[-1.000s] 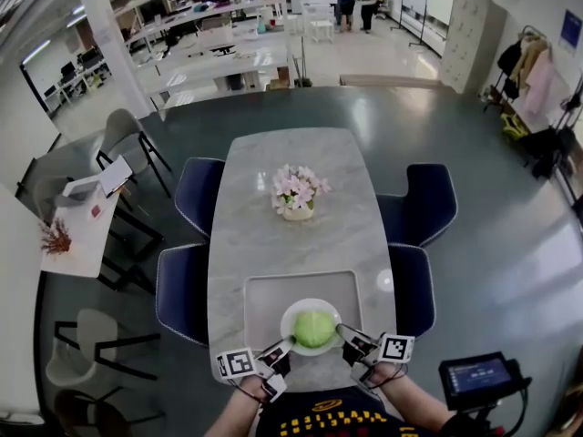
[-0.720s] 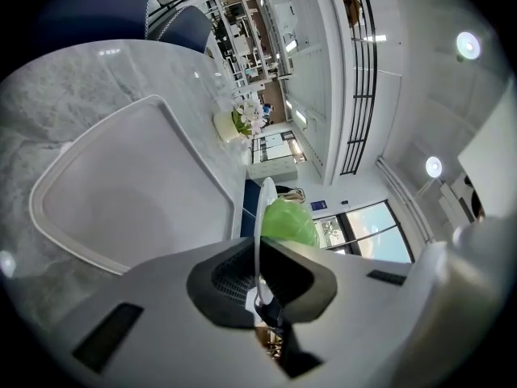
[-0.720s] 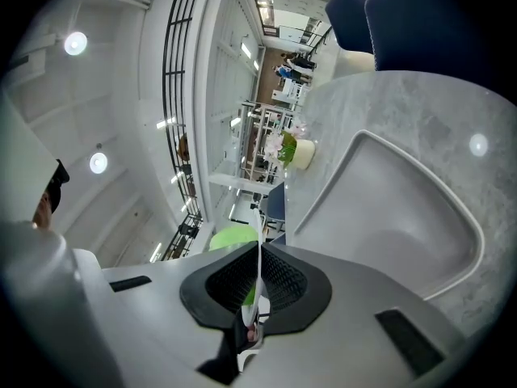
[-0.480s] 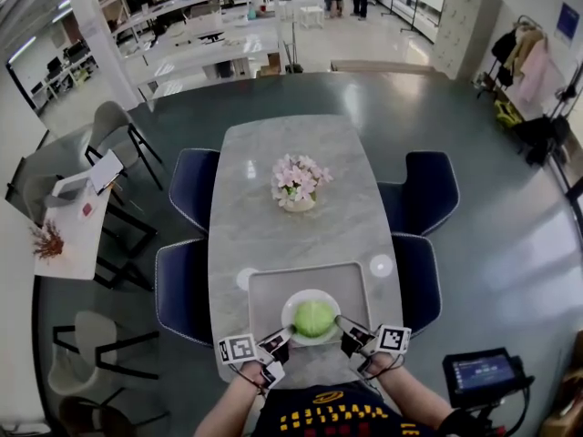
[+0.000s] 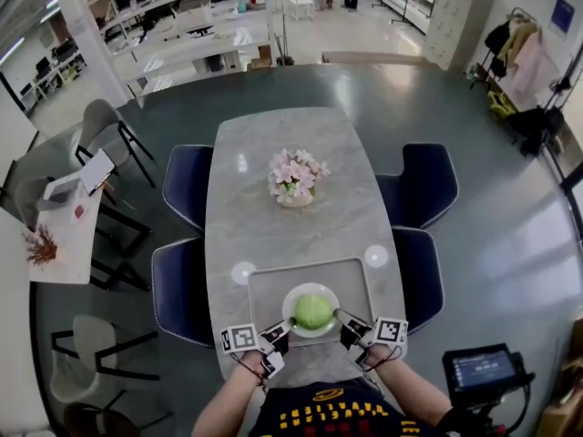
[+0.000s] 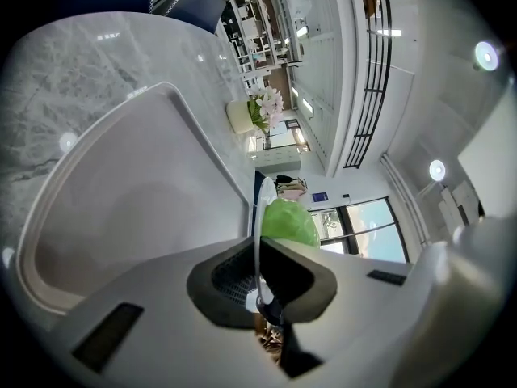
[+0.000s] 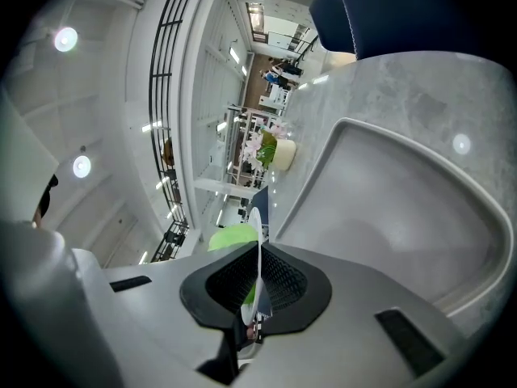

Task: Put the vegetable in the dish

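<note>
Head view first: the vegetable (image 5: 312,311), a round green thing that looks like a cabbage, is already sitting in the white dish (image 5: 311,288), and the dish is over the near half of the grey tray (image 5: 266,285). So I'd say the task itself is basically done.

Left gripper (image 5: 278,332) is clamped on the dish rim at the tray's near-left. Right gripper (image 5: 347,322) does the same at the near-right. Both gripper views show the thin rim edge-on, pinched between the dark pads, with the green lump just past it. I can't tell whether the dish is resting on the tray or hanging just above it.

What could go wrong:
- Only the thin rim is held on each side. If one hand rises or twists more than the other, the dish tips and that round vegetable probably rolls off onto the tray.
- The rim looks smooth and glazed, so it could slip out of the pads if the grip eases on one side.
- If one side lets go first, the dish could drop at that edge.

Pose: both forearms come in from the tray's near edge. The grippers angle inward toward each other, with the marker cubes on the outer sides.
</note>
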